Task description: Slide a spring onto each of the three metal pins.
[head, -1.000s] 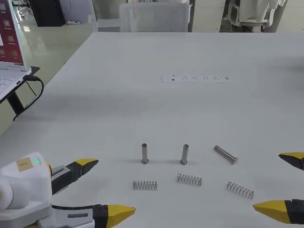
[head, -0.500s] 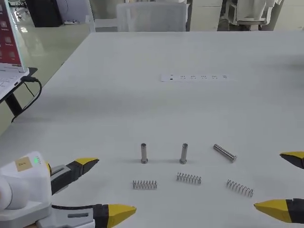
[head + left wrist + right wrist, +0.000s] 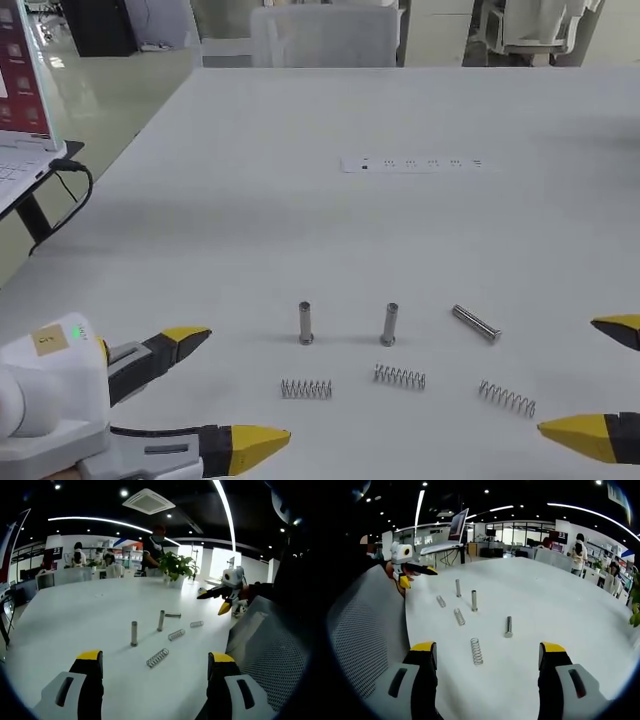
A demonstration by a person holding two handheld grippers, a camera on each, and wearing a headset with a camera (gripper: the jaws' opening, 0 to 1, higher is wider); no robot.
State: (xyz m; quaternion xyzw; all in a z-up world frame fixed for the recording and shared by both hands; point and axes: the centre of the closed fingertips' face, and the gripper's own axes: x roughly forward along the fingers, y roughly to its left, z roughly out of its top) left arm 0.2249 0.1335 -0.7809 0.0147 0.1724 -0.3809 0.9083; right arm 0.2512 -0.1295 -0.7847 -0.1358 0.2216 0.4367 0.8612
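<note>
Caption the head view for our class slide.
Open left gripper and right gripper flank three pins, one lying, and three loose springs on a table.

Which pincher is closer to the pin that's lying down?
Right. The right gripper is open near the lying pin; the left gripper is much farther away on its other side.

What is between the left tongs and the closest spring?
Nothing, just bare table. In the head view the left tongs are open just left of the spring, and only white top shows in the gap.
</note>
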